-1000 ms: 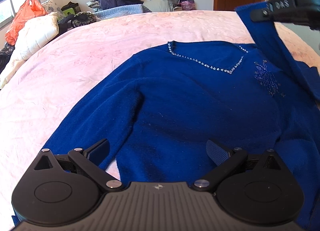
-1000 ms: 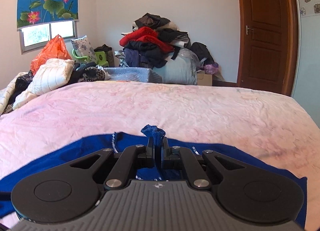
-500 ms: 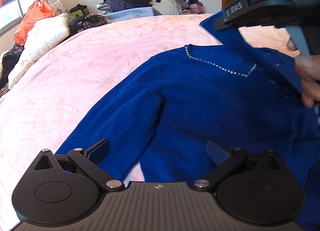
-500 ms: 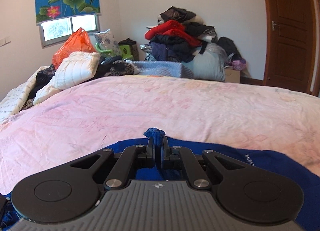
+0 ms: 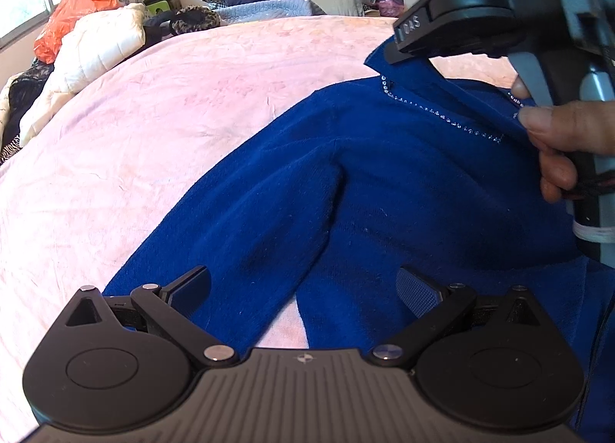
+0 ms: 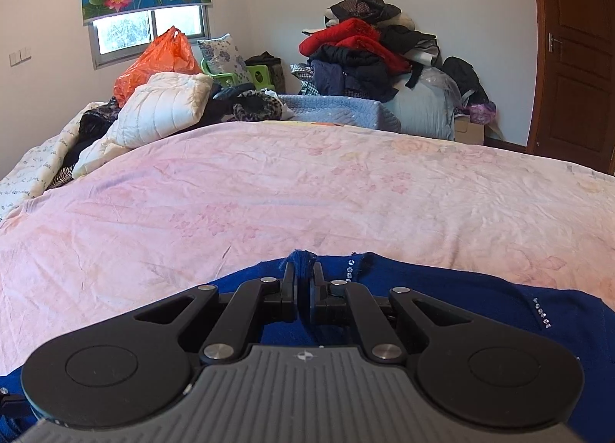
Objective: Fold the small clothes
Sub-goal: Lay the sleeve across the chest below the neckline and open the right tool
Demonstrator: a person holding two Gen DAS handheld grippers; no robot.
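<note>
A blue sweater (image 5: 384,189) with a rhinestone neckline lies front up on the pink bed cover (image 5: 173,105). Its left sleeve (image 5: 215,251) runs down toward my left gripper (image 5: 303,285), which is open and empty just above the sleeve and hem. My right gripper (image 6: 303,274) is shut on the end of the other blue sleeve (image 6: 303,259) and holds it over the sweater's neckline (image 6: 351,266). In the left wrist view the right gripper (image 5: 399,47) carries that sleeve across the chest from the right.
The pink bed cover (image 6: 307,189) stretches beyond the sweater. A white quilted pillow (image 6: 161,108), an orange plastic bag (image 6: 157,58) and a pile of clothes (image 6: 365,47) lie at the far side. A wooden door (image 6: 576,51) stands at the right.
My right gripper has carried the sleeve leftward and lower across the sweater's chest to the neckline. My left gripper has stayed open over the left sleeve and shifted slightly.
</note>
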